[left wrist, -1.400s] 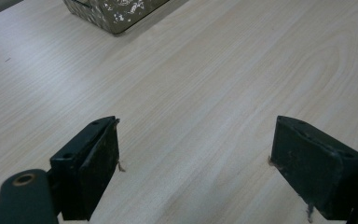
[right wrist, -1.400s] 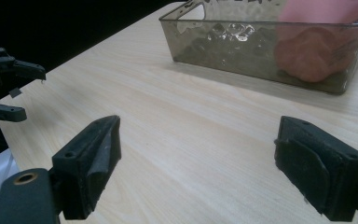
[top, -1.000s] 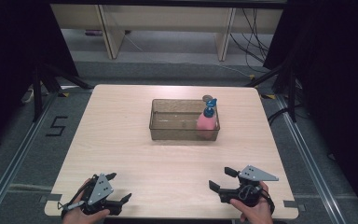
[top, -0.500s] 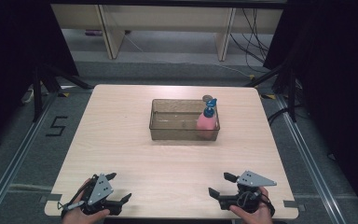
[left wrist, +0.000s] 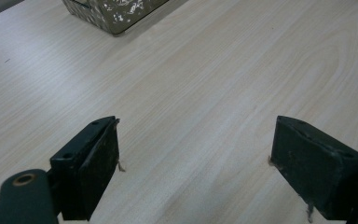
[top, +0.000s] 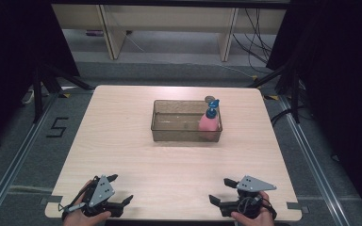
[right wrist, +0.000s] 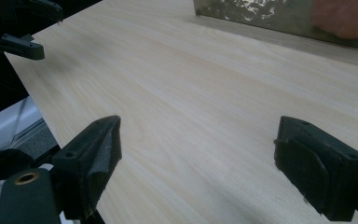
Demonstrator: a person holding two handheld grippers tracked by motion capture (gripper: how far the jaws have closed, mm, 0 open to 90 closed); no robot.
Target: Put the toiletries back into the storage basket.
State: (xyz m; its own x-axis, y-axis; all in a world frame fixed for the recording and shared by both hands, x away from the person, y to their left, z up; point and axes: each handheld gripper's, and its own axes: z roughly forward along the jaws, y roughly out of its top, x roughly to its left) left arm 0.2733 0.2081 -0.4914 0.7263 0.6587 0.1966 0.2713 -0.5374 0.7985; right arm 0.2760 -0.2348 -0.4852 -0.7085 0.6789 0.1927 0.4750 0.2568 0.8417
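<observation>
Meanwhile, at the near edge of the counter (top: 122,141), both tools wait with nothing held: the left gripper (top: 121,190) by the near left corner and the right gripper (top: 220,190) by the near right corner, each with its fingers (left wrist: 95,163) spread wide apart over bare wood. Well apart from them, toward the far edge and a little right of centre, stands a clear plastic bin (top: 169,127), and upright in its right end is a pink bottle (top: 208,123) with a blue pump top. The bottle looks light, smooth and probably slippery, its plastic likely to give under a squeeze; the narrower neck below the pump seems the safest hold, from above. How full it is cannot be made out. A small round object (top: 210,99) behind the bin is partly hidden. From the right gripper view the bin's wall is cut off at the top and the bottle is a pink blur.
</observation>
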